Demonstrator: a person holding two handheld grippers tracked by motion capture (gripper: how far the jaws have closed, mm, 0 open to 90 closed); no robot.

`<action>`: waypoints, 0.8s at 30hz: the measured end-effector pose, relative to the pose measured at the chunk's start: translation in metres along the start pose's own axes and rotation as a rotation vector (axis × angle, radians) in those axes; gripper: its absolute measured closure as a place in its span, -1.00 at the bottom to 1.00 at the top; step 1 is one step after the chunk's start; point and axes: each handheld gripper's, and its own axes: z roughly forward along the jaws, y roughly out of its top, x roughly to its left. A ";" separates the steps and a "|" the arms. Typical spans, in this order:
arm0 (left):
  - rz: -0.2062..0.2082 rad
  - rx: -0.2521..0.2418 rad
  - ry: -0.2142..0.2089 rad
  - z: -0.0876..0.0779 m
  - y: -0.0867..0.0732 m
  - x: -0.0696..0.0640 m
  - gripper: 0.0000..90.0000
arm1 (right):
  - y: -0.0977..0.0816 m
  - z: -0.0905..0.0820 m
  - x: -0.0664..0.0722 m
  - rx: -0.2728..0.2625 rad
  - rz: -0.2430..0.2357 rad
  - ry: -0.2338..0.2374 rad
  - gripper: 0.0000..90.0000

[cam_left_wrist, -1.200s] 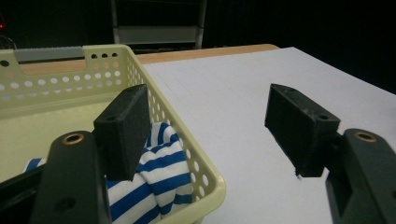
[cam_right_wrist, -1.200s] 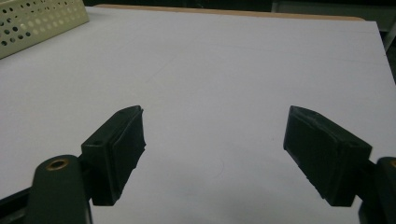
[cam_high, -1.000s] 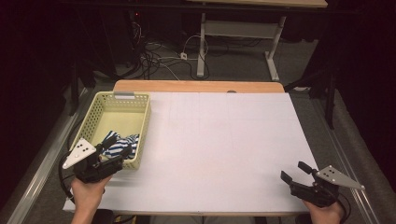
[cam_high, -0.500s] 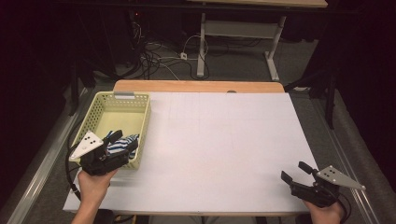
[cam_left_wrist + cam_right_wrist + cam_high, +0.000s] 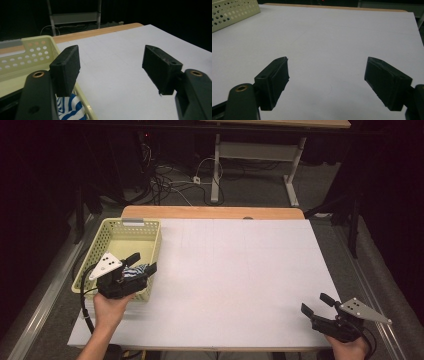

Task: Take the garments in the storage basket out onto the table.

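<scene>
A pale yellow perforated basket (image 5: pixel 114 231) stands at the table's left side. A blue-and-white striped cloth (image 5: pixel 131 271) lies in its near right corner, also seen low in the left gripper view (image 5: pixel 68 108). My left gripper (image 5: pixel 141 261) hovers open over that corner of the basket, jaws wide apart with nothing between them (image 5: pixel 111 65). My right gripper (image 5: pixel 316 303) rests open near the table's front right corner, its jaws spread over bare white tabletop (image 5: pixel 325 82).
The white table surface (image 5: pixel 235 265) has a wooden strip (image 5: pixel 210 212) along its far edge. Cables (image 5: pixel 170 180) and a desk frame (image 5: pixel 250 152) lie on the dark floor beyond. The basket's side (image 5: pixel 233 11) shows far left in the right gripper view.
My left gripper has moved forward and up over the basket's near right corner. The striped cloth now lies in the basket below it. The right gripper has stayed put.
</scene>
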 end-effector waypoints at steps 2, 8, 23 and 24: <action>0.001 0.005 -0.004 0.004 0.001 -0.001 -0.34 | 0.000 0.000 0.000 0.000 -0.001 -0.001 -0.55; 0.011 0.021 -0.003 0.013 0.007 -0.001 -0.34 | 0.000 0.000 0.000 0.000 0.000 -0.001 -0.55; 0.000 0.204 0.061 0.029 0.018 0.013 -0.32 | 0.000 0.000 0.000 -0.001 0.001 0.001 -0.55; 0.001 0.224 0.072 0.030 0.019 0.015 -0.32 | 0.000 0.000 0.000 0.000 0.001 0.003 -0.55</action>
